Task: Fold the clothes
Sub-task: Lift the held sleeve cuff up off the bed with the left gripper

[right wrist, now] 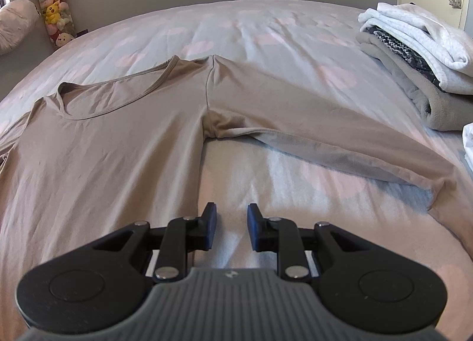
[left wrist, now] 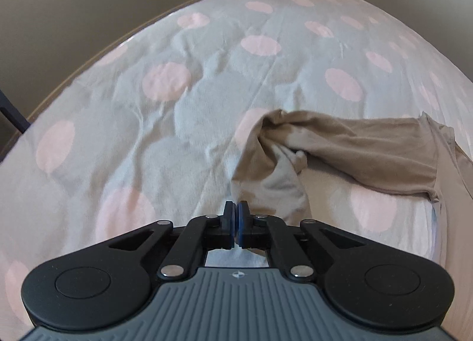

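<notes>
Left tool (left wrist: 236, 224): we see its two pads pressed together, no gap between them. The twisted sleeve (left wrist: 283, 160) of the beige top runs down toward the pads, and a pale fold of its cuff hangs just beside and behind them; we cannot tell whether any fabric is actually pinched. From there the sleeve climbs away, bunches into a knot, then stretches flat to the right, where it joins the body of the top at the frame edge. Beneath it lies the bed (left wrist: 165, 80), grey cover with large pink dots, creased.

Right tool (right wrist: 231, 230): we see its jaws parted, bare bedcover visible in the gap, nothing held. Its left pad sits just beside the side hem of the beige top (right wrist: 103, 140); we cannot tell whether it touches.

The top lies front up, spread flat over the bed (right wrist: 266, 30), wide neckline toward the far left. Its other sleeve (right wrist: 310, 122) extends right from the armpit, laid flat, cuff end near the right edge.

Beyond that sleeve, at the far right of the bed, a stack of folded clothes (right wrist: 414, 57): white on top, dark knit between, grey at the bottom. A column of plush toys (right wrist: 54, 12) stands in the far left corner against the wall.
</notes>
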`<state>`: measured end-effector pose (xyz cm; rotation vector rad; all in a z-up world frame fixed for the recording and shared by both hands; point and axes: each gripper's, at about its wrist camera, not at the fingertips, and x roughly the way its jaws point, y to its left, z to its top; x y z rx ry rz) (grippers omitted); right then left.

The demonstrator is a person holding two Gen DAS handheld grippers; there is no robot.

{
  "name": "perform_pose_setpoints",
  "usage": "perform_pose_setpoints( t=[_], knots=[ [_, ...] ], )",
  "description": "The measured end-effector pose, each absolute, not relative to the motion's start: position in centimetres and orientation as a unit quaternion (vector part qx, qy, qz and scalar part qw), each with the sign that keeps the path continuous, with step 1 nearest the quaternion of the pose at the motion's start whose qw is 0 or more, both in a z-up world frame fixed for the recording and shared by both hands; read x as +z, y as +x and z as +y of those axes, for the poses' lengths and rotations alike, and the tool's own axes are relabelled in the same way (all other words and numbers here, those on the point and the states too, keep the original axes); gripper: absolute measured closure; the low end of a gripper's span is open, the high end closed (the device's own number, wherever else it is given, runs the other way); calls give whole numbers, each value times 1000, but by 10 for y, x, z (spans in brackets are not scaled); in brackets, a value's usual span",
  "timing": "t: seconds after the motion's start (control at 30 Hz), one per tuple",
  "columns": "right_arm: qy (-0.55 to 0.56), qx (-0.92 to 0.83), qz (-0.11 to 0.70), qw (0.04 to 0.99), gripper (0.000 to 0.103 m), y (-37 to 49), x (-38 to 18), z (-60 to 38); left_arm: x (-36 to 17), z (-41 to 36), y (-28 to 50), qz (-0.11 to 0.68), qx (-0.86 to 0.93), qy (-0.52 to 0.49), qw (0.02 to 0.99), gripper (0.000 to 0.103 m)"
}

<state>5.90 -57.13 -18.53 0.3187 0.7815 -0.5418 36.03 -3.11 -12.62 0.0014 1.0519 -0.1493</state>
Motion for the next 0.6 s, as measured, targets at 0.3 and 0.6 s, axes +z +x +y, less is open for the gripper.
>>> perform_pose_setpoints(
  t=[0.3, 0.6],
  knots=[
    [104, -265, 375, 882, 77, 65, -187, -563, -77, -10, 424, 474, -13, 102, 874, 103],
    [50, -282, 359, 888, 78, 76, -187, -560, -122, -7, 486, 503, 16, 172, 847, 103]
  ],
)
